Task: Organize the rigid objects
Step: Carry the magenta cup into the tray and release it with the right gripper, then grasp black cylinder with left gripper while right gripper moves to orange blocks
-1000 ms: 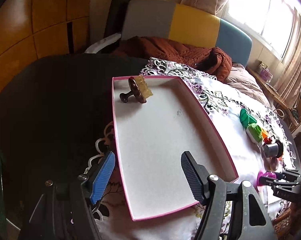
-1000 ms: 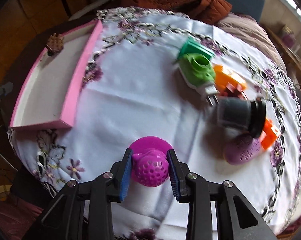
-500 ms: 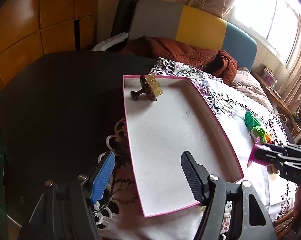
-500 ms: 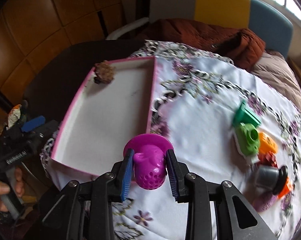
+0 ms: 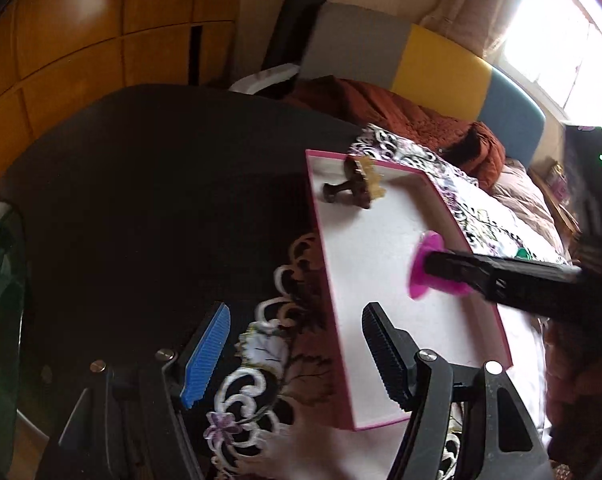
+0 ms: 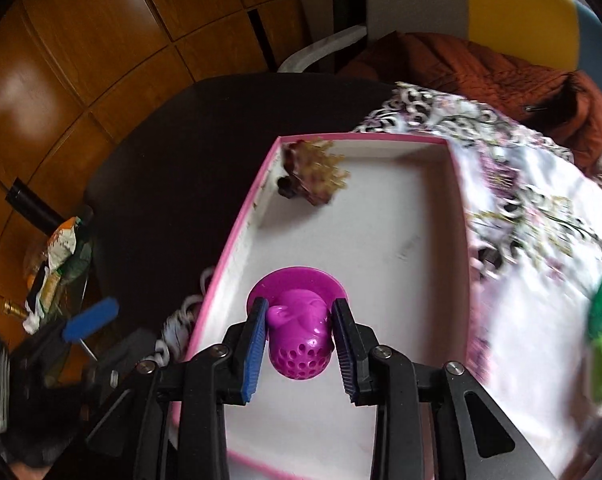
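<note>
No readable writing on purple strainer (image 6: 299, 332).

Black hand-held gripper (image 6: 301, 344), blue ribbed pads (image 6: 255, 354), silver screws

Strainer (image 6: 299, 330): magenta plastic, smooth, slight sheen, perforated dome. Tray (image 6: 459, 216): pink-edged card, matt white floor. Brush (image 6: 313, 174) in tray's far corner: dark glossy handle, pale stiff bristles. Tablecloth (image 6: 541, 208) beside tray: white cloth, embroidered, lace edge. Table (image 5: 161, 184) beyond tray: dark, matt. Wall panels (image 6: 81, 60) behind table: glossy wood. Right gripper (image 6: 299, 344) pads (image 6: 255, 354): ribbed blue.
</note>
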{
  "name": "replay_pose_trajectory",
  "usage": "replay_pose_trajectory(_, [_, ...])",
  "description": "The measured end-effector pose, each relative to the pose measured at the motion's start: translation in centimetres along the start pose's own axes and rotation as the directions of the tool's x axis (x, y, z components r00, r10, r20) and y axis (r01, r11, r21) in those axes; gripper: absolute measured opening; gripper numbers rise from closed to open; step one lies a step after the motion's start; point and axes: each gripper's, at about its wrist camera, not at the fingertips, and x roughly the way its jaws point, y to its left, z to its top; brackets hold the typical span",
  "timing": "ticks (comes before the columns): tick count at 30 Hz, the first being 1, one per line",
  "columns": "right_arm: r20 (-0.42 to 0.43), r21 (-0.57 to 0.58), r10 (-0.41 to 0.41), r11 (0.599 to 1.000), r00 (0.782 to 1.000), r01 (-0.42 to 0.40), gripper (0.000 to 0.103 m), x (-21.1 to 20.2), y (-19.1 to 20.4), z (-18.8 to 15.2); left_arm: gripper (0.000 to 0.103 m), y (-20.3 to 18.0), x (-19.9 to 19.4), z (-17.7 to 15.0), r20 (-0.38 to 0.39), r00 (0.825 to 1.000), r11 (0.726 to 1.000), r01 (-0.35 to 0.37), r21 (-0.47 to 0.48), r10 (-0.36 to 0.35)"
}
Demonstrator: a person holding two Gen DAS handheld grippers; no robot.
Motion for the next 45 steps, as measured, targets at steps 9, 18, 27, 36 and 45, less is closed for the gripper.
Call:
replay_pose_trajectory(9, [-0.041,0.001,-0.044,0.999,0.998,0.044,0.034,5.5,1.7,2.9,0.07,1.3,0.6,-0.3,-0.008,1.0,1.0,-0.014,-0.021,0.013])
replay_pose_trajectory(18, [0.041,-0.034,-0.05,0.998,0.998,0.051,0.055,2.6,1.9,1.4,0.069,0.8,0.3,-0.3,0.002,1.0,1.0,-0.026,-0.007,0.026])
replay_pose_trajectory(27, [0.141,-0.043,-0.111,0.992,0.984,0.118,0.063,-1.3,0.9,-0.9,0.069,-0.8,-0.6,-0.5,0.016,1.0,0.999,-0.027,0.041,0.027])
replay_pose_trajectory(36, [0.223,-0.009,-0.192,0.98,0.956,0.199,0.07,-5.8,-1.9,-3.2,0.069,-3.3,-1.4,-0.8,0.029,1.0,0.993,-0.002,0.116,-0.001])
replay_pose_trajectory(45, [0.262,0.12,-0.311,0.95,0.914,0.289,0.073,-11.1,-8.3,-5.2,0.069,-6.3,-1.0,-1.2,-0.002,0.999,0.982,0.047,0.184,-0.048])
